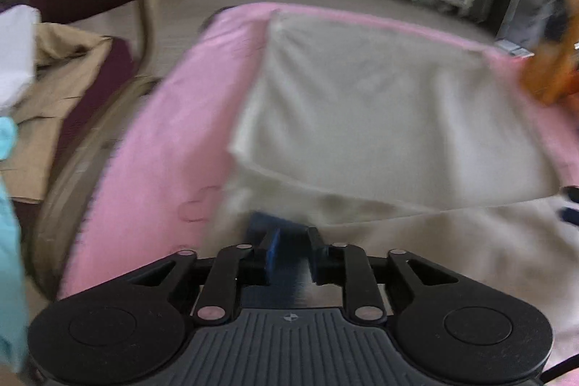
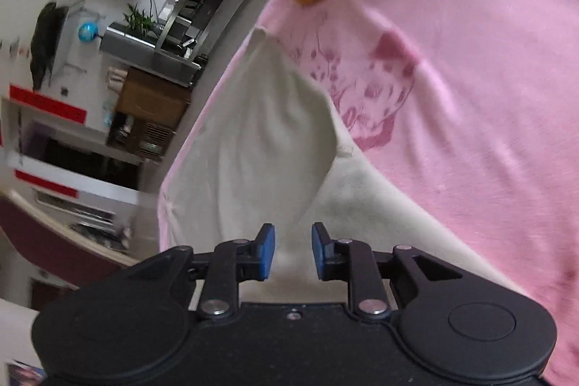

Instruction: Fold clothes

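Observation:
A cream garment (image 1: 380, 118) lies on a pink printed cloth (image 1: 163, 140) that covers the surface, with one part folded over itself. My left gripper (image 1: 289, 252) is low over the garment's near edge, its blue pads apart and nothing between them. In the right wrist view the same cream garment (image 2: 260, 140) shows with a raised folded flap, on the pink cloth (image 2: 470, 104). My right gripper (image 2: 292, 252) is open just above the garment's near edge and holds nothing. The left wrist view is blurred.
A chair with a maroon seat (image 1: 108, 67) stands left of the surface and carries beige (image 1: 61, 89), white and turquoise clothes. The right gripper's orange body (image 1: 553, 60) shows at the right edge. Shelves and cabinets (image 2: 152, 96) stand farther off.

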### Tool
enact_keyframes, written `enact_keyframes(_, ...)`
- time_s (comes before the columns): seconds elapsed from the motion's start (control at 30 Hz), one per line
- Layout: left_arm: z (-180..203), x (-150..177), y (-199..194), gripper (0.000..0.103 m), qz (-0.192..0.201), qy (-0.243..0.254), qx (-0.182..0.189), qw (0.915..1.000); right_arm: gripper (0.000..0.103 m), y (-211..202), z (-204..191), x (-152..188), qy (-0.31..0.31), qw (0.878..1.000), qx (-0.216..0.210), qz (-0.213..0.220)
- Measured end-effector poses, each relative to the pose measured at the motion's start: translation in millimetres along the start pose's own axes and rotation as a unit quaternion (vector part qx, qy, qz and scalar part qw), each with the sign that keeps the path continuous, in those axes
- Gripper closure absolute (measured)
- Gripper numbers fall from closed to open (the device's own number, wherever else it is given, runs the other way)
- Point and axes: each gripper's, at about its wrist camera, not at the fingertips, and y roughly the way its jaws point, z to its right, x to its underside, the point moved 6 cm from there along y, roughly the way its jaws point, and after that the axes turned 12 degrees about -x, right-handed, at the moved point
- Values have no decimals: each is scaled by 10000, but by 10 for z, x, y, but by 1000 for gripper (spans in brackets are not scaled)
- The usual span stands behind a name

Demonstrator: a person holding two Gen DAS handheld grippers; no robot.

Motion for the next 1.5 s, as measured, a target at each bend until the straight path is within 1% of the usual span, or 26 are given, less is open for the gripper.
enact_keyframes(0.03,-20,1,12,81,94,38,-118,9999,85,60,93,-23,74,9999,81,3)
enact_keyframes(0.07,-39,3,21,81,137,46,-222,9996,103,73,192,-66,178,9997,104,112)
enact_keyframes(0.17,-128,-4,49,78,207,-14,-559,9982,103,-46,410,-241,613,9951,-13,770)
enact_keyframes(0.23,-229,-15,51,78,158,-171,-649,9976,100,-235,442,-307,581,9886,370,1338)
enact_keyframes(0.27,-282,-18,35,82,128,-246,-703,9971,99,-340,449,-331,538,9833,606,1630)
enact_keyframes(0.3,-334,-18,13,86,110,-310,-739,9967,95,-443,444,-342,469,9777,841,1867)
enact_keyframes(0.33,-385,-13,-16,86,111,-358,-747,9965,94,-530,418,-337,389,9737,1038,1993)
enact_keyframes(0.4,-467,2,-91,85,58,-442,-654,9969,84,-619,289,-282,130,9739,1238,1898)
enact_keyframes(0.5,-489,37,-237,84,83,-402,-518,9978,71,-669,-26,-170,-683,9754,1475,1486)
enact_keyframes(0.53,-490,47,-282,84,101,-370,-483,9981,65,-668,-150,-140,-1076,9722,1602,1326)
enact_keyframes(0.57,-483,58,-319,82,109,-329,-447,9984,53,-680,-276,-101,-1467,9671,1708,1189)
enact_keyframes(0.6,-468,69,-350,79,105,-286,-416,9987,47,-703,-385,-57,-1807,9616,1743,1111)
enact_keyframes(0.63,-454,80,-378,79,98,-245,-378,9989,39,-745,-482,1,-2086,9567,1723,1076)
enact_keyframes(0.67,-441,88,-401,79,87,-207,-331,9992,34,-791,-548,55,-2251,9546,1661,1021)
enact_keyframes(0.7,-427,100,-425,78,71,-165,-284,9994,32,-829,-587,97,-2337,9548,1576,941)
enact_keyframes(0.77,-392,129,-469,74,34,-70,-196,9998,19,-899,-660,187,-2496,9553,1384,773)
enact_keyframes(0.8,-366,137,-481,74,38,-25,-161,9999,17,-920,-672,235,-2552,9558,1289,693)
enact_keyframes(0.87,-310,149,-486,73,29,63,-108,9999,4,-919,-667,304,-2646,9539,1274,616)
enact_keyframes(0.97,-242,169,-489,72,31,157,-67,9998,0,-825,-737,372,-2936,9430,1489,493)
enact_keyframes(1.03,-215,175,-482,71,33,209,-61,9998,0,-738,-772,425,-3208,9314,1658,464)
enact_keyframes(1.1,-200,186,-462,70,9,250,-67,9997,0,-693,-813,455,-3424,9218,1733,559)
enact_keyframes(1.2,-205,202,-427,70,-62,252,-65,9996,0,-642,-851,499,-3599,9135,1767,691)
enact_keyframes(1.27,-207,203,-428,70,-63,252,-71,9996,0,-662,-877,515,-3747,9061,1742,901)
enact_keyframes(1.37,-202,198,-440,69,-35,263,-77,9996,0,-755,-955,532,-4099,8849,1688,1433)
enact_keyframes(1.4,-199,198,-442,69,-31,266,-78,9996,0,-792,-975,540,-4112,8821,1658,1590)
enact_keyframes(1.5,-196,200,-445,69,-23,275,-84,9996,0,-886,-987,540,-3873,8836,1690,2017)
